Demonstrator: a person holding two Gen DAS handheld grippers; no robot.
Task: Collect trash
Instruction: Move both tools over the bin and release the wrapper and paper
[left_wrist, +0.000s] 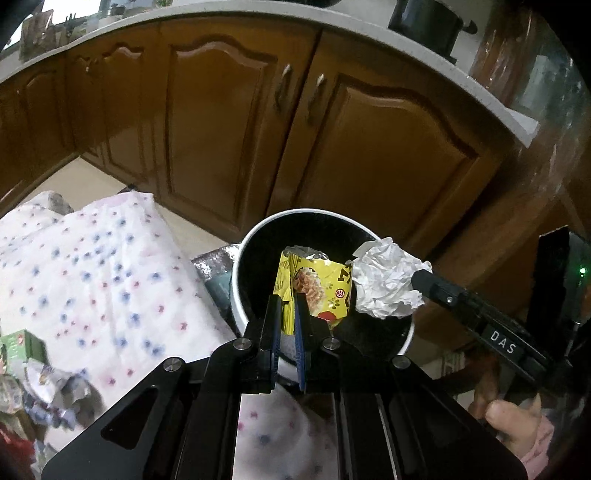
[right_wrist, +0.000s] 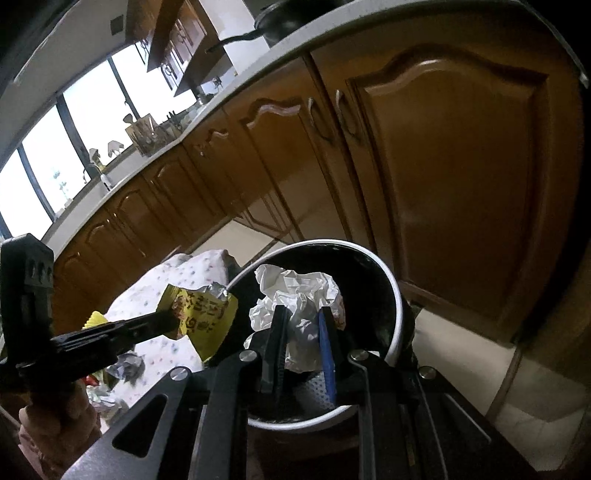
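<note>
Both grippers over the bin (left_wrist: 236, 291), which sits on the floor by the cabinet doors (left_wrist: 221, 122). My left gripper (left_wrist: 287, 314) is clamped on the yellow snack wrapper (left_wrist: 314, 284); wrapper stands upright, long axis toward 12 o'clock, over the bin mouth. My right gripper (right_wrist: 303, 325) is clamped on the crumpled paper ball (right_wrist: 295, 295), also above the opening, at 3 o'clock from the wrapper, just beside it. Judgement: both are poised to drop. More litter (left_wrist: 55, 384) left on the spotted cloth (left_wrist: 92, 258).

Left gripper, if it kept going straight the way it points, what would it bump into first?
Probably the bin. The left gripper, shut on the yellow wrapper, points into its dark inside, though depth is unclear.
</note>
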